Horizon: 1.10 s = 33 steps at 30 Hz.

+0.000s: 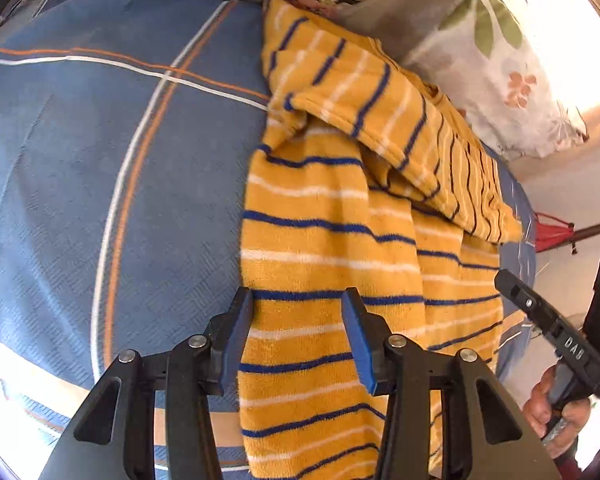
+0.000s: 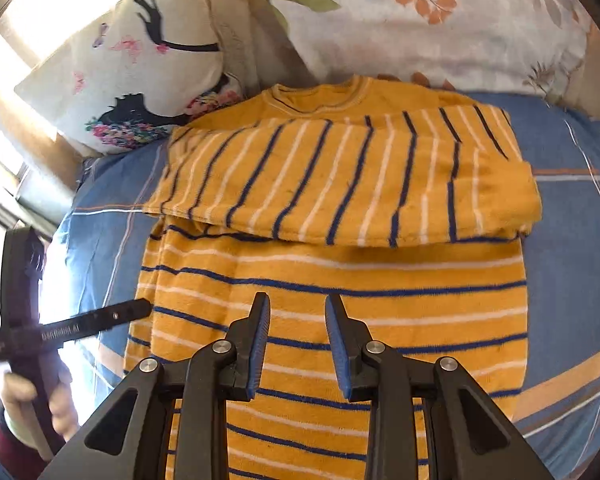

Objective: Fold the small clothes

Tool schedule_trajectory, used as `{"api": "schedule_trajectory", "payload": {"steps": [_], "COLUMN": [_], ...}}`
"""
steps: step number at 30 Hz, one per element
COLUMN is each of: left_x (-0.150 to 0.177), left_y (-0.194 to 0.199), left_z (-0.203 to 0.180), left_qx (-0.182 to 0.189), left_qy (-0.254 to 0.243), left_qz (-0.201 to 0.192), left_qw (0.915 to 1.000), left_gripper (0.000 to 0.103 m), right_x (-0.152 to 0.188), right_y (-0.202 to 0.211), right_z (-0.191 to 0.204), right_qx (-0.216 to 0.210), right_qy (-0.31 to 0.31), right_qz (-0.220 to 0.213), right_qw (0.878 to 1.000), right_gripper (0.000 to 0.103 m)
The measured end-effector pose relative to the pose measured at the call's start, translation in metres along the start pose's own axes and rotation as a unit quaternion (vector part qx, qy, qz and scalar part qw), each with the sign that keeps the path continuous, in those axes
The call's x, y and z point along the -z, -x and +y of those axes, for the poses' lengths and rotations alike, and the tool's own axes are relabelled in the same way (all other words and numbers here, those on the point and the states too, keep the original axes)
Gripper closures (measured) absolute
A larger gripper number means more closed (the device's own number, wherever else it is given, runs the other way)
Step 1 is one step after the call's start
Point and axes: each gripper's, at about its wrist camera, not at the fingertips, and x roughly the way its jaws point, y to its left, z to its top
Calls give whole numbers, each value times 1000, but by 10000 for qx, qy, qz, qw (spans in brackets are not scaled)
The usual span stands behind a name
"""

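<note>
- The shirt (image 2: 332,280) was yellow with blue and white stripes, and it lay flat on the bed (image 2: 572,248).
- Its sleeves (image 2: 340,176) were folded across the chest, just under the neck hole (image 2: 320,98) (the stripes there ran the other way).
- In the left view the shirt (image 1: 328,248) lay on the right part of the bed (image 1: 100,160), and the folded sleeve (image 1: 364,96) sat on top.
- The left gripper (image 1: 298,336) hung over the shirt's lower left edge with its jaws apart, holding nothing.
- The right gripper (image 2: 298,344) hung over the shirt's lower middle, jaws apart too, holding nothing.
- Each view showed the other gripper off to the side, with a hand (image 1: 548,408) on its handle.
- A leafy pillow (image 2: 440,20) and a pillow with a black drawing (image 2: 132,76) leaned at the head of the bed, just past the neck hole.
</note>
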Motion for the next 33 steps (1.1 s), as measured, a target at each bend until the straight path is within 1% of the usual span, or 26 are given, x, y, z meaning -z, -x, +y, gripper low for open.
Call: {"api": "schedule_trajectory", "payload": {"steps": [1, 2, 3, 4, 6, 7, 8, 10, 11, 13, 14, 15, 17, 18, 19, 20, 22, 24, 26, 29, 30, 33], "left_x": [0, 3, 3, 2, 2, 2, 3, 6, 9, 13, 18, 25, 40, 49, 59, 67, 79, 93, 111, 137, 143, 164], "left_y": [-2, 1, 5, 10, 26, 32, 36, 41, 44, 45, 46, 48, 49, 49, 45, 44, 44, 47, 45, 43, 41, 41], "left_z": [-3, 1, 8, 16, 33, 40, 45, 51, 52, 56, 56, 54, 48, 47, 48, 47, 40, 37, 35, 26, 21, 12], "left_qx": [-95, -97, 0, -13, -315, -332, -237, -404, -391, -147, -51, -16, 1, 63, 169, 272, 310, 395, 571, 740, 765, 834], "left_qy": [-84, -75, 80, 213, 320, 356, 386, 378, 404, 579, 621, 636, 646, 697, 781, 876, 954, 1089, 1280, 1469, 1513, 1631], "left_qz": [-26, 53, 45, -10, -257, -349, -370, -447, -442, -311, -270, -269, -257, -221, -166, -125, -179, -152, -135, -215, -232, -272], "left_qw": [9999, 9999, 10000, 9998, 9987, 9982, 9983, 9975, 9974, 9977, 9977, 9976, 9976, 9973, 9967, 9957, 9948, 9932, 9900, 9862, 9852, 9827], "left_gripper": [92, 95, 97, 97, 97, 97, 97, 98, 98, 97, 97, 97, 88, 79, 75, 75, 74, 74, 74, 74, 74, 74], "right_x": [3, 5, 8, 11, 19, 21, 25, 34, 39, 48, 54, 59, 72, 79, 84, 90, 104, 113, 123, 142, 149, 166], "right_y": [1, 1, 5, 11, 24, 27, 32, 39, 42, 45, 46, 47, 48, 47, 45, 42, 38, 44, 47, 51, 51, 51], "right_z": [-2, -5, -10, -16, -31, -38, -47, -65, -74, -87, -92, -97, -108, -114, -120, -125, -132, -133, -135, -138, -140, -144], "right_qx": [112, 210, 299, 382, 583, 686, 777, 896, 956, 1072, 1144, 1201, 1247, 1227, 1176, 1103, 878, 615, -24, -859, -1161, -1887], "right_qy": [-74, -150, -249, -372, -574, -653, -754, -967, -1060, -1121, -1116, -1113, -1154, -1190, -1218, -1242, -1277, -1198, -1199, -1251, -1254, -1319], "right_qz": [10, 18, 14, -21, -122, -152, -170, -143, -104, -8, 43, 94, 206, 294, 383, 501, 693, 596, 686, 813, 899, 1100], "right_qw": [9999, 9997, 9992, 9986, 9966, 9954, 9940, 9912, 9897, 9879, 9871, 9865, 9852, 9848, 9848, 9848, 9855, 9891, 9904, 9851, 9812, 9669], "right_gripper": [72, 72, 72, 72, 72, 72, 72, 69, 68, 62, 61, 59, 56, 55, 55, 55, 54, 54, 54, 54, 54, 54]}}
